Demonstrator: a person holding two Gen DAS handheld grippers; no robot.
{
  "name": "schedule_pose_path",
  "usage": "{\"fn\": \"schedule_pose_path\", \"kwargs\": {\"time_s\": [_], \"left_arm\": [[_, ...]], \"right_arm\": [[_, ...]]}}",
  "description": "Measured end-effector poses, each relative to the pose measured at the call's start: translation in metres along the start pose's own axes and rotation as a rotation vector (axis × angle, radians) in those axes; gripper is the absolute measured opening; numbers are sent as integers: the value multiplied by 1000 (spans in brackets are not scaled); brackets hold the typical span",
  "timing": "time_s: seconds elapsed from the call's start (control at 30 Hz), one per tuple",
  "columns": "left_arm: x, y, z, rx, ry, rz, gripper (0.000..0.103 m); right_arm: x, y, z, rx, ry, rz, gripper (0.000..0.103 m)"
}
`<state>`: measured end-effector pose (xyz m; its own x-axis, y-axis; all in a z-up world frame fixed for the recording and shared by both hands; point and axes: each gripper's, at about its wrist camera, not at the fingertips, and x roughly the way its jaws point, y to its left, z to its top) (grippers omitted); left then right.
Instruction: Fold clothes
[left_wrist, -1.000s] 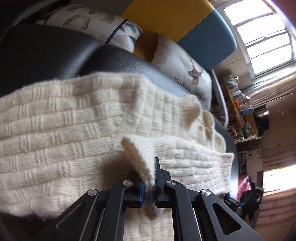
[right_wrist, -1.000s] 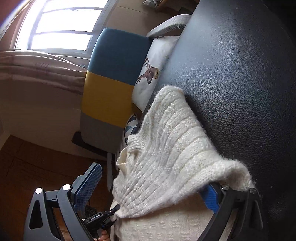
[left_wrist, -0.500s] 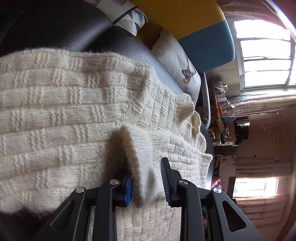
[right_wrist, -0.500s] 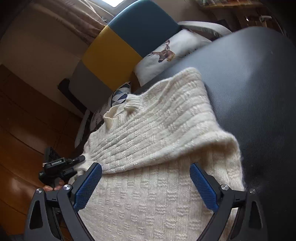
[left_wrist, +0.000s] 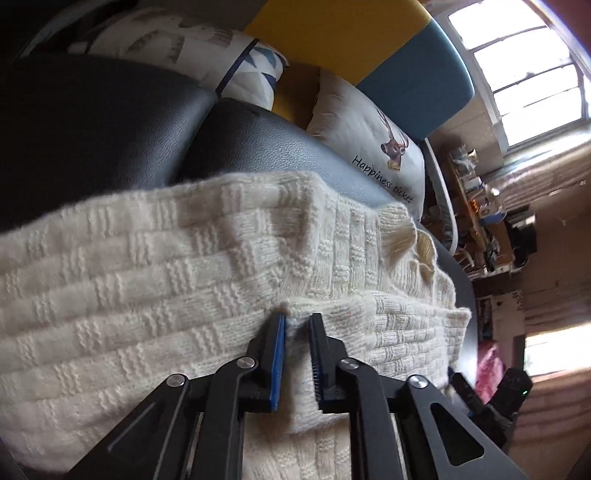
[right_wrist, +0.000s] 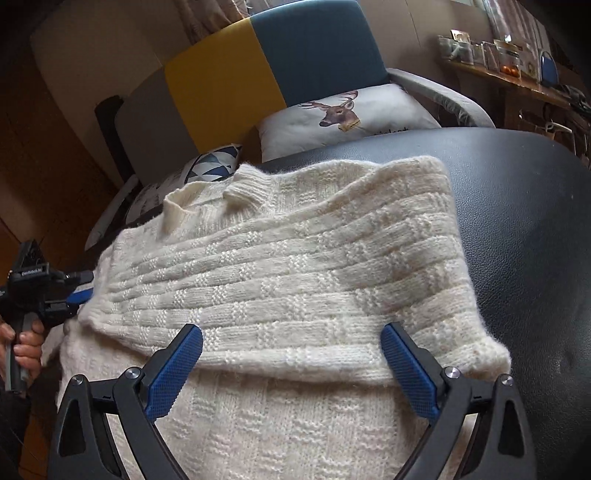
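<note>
cream basket-weave knit sweater (right_wrist: 295, 280) folded on black leather seat (right_wrist: 535, 229), frame centre. right gripper (right_wrist: 291, 350) spread wide over fold; left gripper (left_wrist: 297, 325) slightly parted astride sleeve edge.

Blown-out daylight from the window (left_wrist: 532, 70), dim corners (strong fisheye bending), slight blur.

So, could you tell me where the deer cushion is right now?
The deer cushion sits top centre in the right wrist view, against the blue chair back, just beyond the sweater.

Sweater (right_wrist: 280, 266) hem cut off at bottom edge; shelf clutter (right_wrist: 491, 51) too small/blurry to ID.
</note>
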<state>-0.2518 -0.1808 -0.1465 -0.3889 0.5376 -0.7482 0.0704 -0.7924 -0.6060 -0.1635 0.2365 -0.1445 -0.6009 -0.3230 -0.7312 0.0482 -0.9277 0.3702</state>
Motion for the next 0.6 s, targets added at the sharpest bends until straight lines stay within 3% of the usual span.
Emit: {"fn": "schedule_pose_path", "kwargs": {"time_s": [0.07, 0.13, 0.3, 0.37, 0.4, 0.53, 0.6], "left_arm": [[-1, 8, -3, -39, 8, -43, 33], [-2, 15, -5, -77, 16, -86, 35], [4, -14, -14, 66, 13, 2, 33], [8, -27, -17, 123, 2, 51, 13], [9, -33, -19, 152, -4, 76, 9], [-11, -50, -12, 177, -136, 82, 9], [-12, -53, -7, 193, -159, 118, 9]], "right_arm": [[-1, 0, -2, -6, -13, 6, 100], [-2, -1, -4, -9, -26, 14, 100], [-4, -8, 3, 50, -9, 60, 100], [-6, -8, 11, 71, -11, 75, 100], [-7, -7, 15, 79, -11, 83, 100], [6, 1, 8, 29, 0, 67, 100], [9, 7, 0, -29, -20, 35, 101]]}}
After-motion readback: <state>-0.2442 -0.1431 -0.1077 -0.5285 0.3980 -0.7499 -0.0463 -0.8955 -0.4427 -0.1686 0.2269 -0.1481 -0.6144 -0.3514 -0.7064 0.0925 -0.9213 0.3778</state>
